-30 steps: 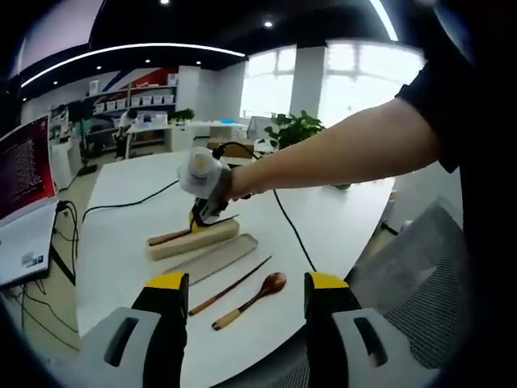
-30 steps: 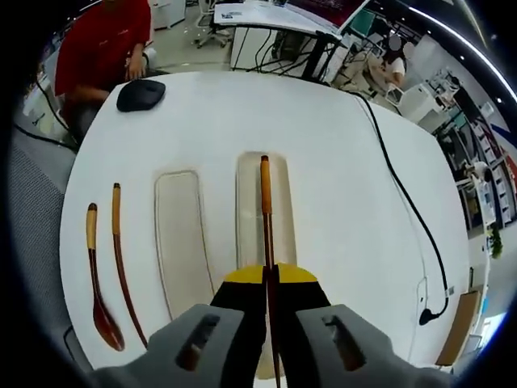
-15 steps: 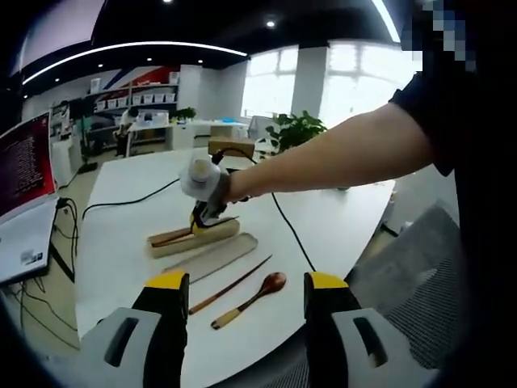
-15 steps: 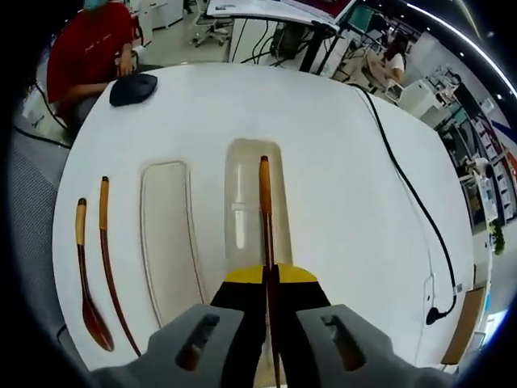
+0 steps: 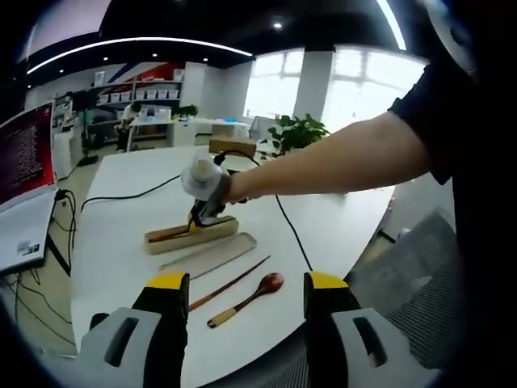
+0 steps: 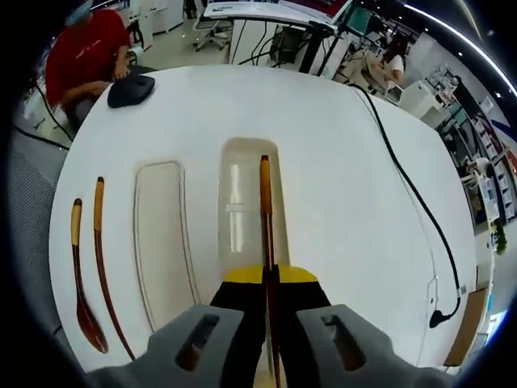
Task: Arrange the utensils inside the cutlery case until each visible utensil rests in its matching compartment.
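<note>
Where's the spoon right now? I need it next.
In the right gripper view the spoon lies on the white table at far left, beside a loose chopstick, left of the lid.

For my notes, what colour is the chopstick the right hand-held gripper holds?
Dark reddish-brown chopstick with a lighter orange-tan end, clearest in the right gripper view.

bare table (image 6: pixel 339 162), cable (image 6: pixel 412 202) at edge
</note>
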{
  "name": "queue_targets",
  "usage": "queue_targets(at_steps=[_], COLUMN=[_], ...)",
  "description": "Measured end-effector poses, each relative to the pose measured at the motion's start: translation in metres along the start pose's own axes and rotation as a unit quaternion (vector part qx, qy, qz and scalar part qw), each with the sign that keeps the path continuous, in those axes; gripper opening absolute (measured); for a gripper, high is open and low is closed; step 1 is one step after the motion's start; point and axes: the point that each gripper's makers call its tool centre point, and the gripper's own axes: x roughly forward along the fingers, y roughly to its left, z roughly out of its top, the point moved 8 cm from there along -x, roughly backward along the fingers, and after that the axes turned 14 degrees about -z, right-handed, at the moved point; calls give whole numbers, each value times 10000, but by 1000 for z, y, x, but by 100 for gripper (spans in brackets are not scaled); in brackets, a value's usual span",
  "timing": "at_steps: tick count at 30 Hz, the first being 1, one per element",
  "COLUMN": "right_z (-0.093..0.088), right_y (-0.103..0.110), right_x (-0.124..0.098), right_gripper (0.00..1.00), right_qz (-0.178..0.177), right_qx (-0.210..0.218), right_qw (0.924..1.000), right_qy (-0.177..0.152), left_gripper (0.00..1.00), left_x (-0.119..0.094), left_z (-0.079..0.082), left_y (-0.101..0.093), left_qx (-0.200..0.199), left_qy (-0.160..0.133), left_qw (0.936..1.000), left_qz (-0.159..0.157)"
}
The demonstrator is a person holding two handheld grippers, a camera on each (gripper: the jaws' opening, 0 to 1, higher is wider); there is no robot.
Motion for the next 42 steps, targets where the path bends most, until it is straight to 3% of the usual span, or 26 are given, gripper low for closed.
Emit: queue_targets(at_steps=[6, 9, 11, 13, 19, 26, 30, 33, 42], right_z=[1, -4, -3, -1, -1, 4, 5, 7, 6], right_y=[0, 14, 9, 12, 9, 24, 23, 22, 14], right_x=[1, 5, 5, 5, 6, 3, 1, -5, -24], right_gripper=[0, 0, 0, 0, 0, 1, 1, 9, 13], right_qz=[-5, 244, -242, -21, -6, 94, 29, -64, -374], right_qx=[62, 5, -96, 153, 117, 180, 247, 260, 407], right_qw=[10000, 9996, 9997, 9999, 9999, 9998, 9997, 9996, 9982], right_qy=[-31, 165, 22, 51, 28, 0, -8, -43, -224], left_gripper=[58, 58, 58, 58, 58, 58, 58, 58, 58], left_x=[0, 0, -1, -2, -1, -10, -14, -15, -16], left_z=[0, 0, 1, 1, -1, -8, -11, -12, -11], left_y=[1, 0, 0, 0, 0, -3, -4, -5, -7], left_qx=[-24, 22, 56, 54, 7, -8, -3, 2, 111], left_qy=[-12, 16, -2, -55, -14, -5, 6, 55, 48], left_qw=[10000, 10000, 10000, 10000, 10000, 10000, 10000, 10000, 9999], left_qz=[-1, -17, -1, 24, -34, -15, -6, -36, -61])
